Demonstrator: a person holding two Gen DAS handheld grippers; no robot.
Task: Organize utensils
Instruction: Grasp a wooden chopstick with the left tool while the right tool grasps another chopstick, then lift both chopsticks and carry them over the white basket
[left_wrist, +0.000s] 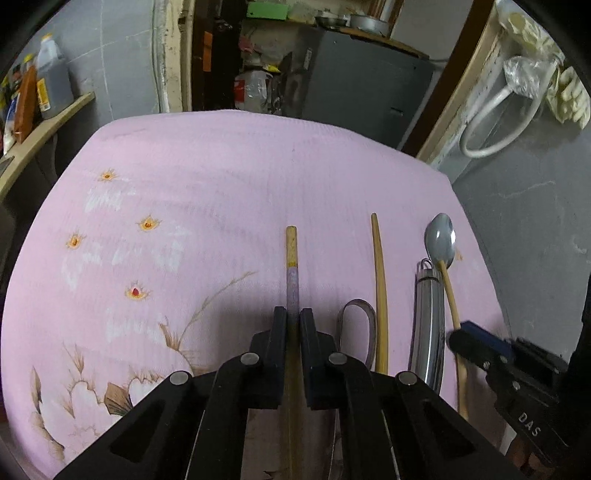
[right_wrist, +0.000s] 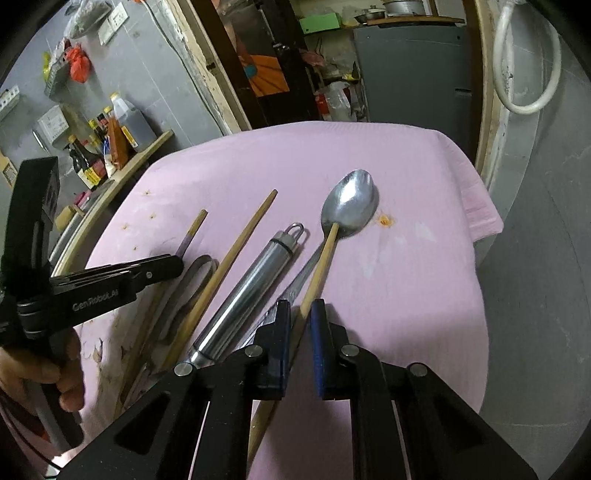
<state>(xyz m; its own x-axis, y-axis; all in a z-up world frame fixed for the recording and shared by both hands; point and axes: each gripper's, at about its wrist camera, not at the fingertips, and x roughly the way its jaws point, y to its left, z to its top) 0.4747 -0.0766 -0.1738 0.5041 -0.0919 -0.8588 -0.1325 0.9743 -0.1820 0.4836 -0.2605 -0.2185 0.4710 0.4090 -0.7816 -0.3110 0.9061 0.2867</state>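
Left hand-held gripper (left_wrist: 292, 320) pinches a chopstick (left_wrist: 291, 254) pointing straight ahead; right hand-held gripper (right_wrist: 301, 314), slightly spread, straddles another chopstick (right_wrist: 320, 266) lying along its fingers

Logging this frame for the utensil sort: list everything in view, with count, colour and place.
chopsticks: three, tan wood, on the cloth; leftmost has a grey band, rightmost has its tip on the spoon bowl
spoon: one, silver, far right
steel handle: one, shiny metal with hanging loop, between chopsticks
metal loop: one, grey, beside the middle chopstick
cloth: one, pink, floral, covering the table
bottles: several, dark and orange, shelf at left
left gripper: black, jaws shut on the leftmost chopstick
right gripper: black and blue, jaws around the rightmost chopstick, gap visible
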